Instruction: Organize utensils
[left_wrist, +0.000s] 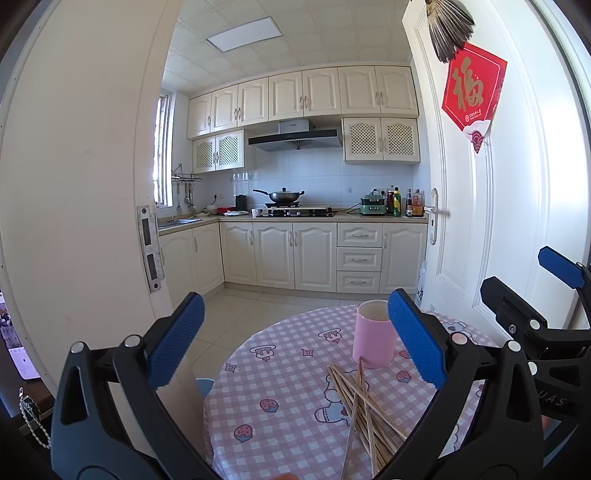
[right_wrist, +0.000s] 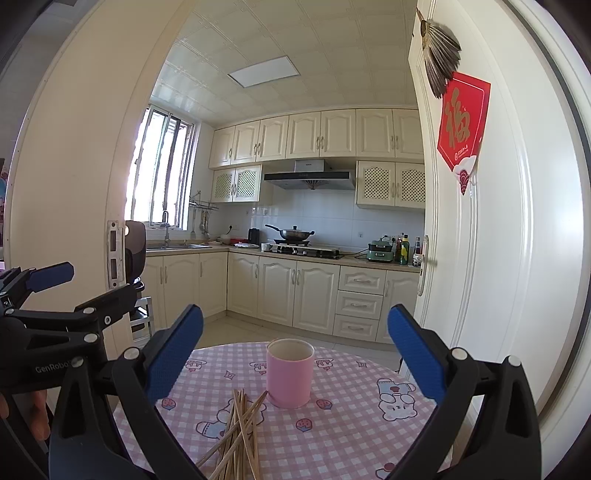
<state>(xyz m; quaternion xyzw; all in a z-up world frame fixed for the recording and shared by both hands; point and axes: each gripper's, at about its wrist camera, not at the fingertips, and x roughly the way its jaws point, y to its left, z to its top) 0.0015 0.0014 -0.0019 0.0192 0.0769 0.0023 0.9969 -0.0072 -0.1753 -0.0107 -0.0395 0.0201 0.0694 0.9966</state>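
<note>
Left gripper (left_wrist: 295, 339) and right gripper (right_wrist: 295, 354) spread wide and empty, loose wooden chopsticks (right_wrist: 236, 432) beside upright pink cylindrical cup (right_wrist: 290, 373), round pink-checked tablecloth (right_wrist: 354, 424)

The chopsticks' (right_wrist: 236, 432) near ends run off the bottom edge; bottle labels (left_wrist: 397, 202) are too small to read.

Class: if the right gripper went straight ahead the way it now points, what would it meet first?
Probably the pink cup: it stands upright dead ahead between the open right gripper fingers. The chopsticks lie lower on the table. Depth is unclear.
</note>
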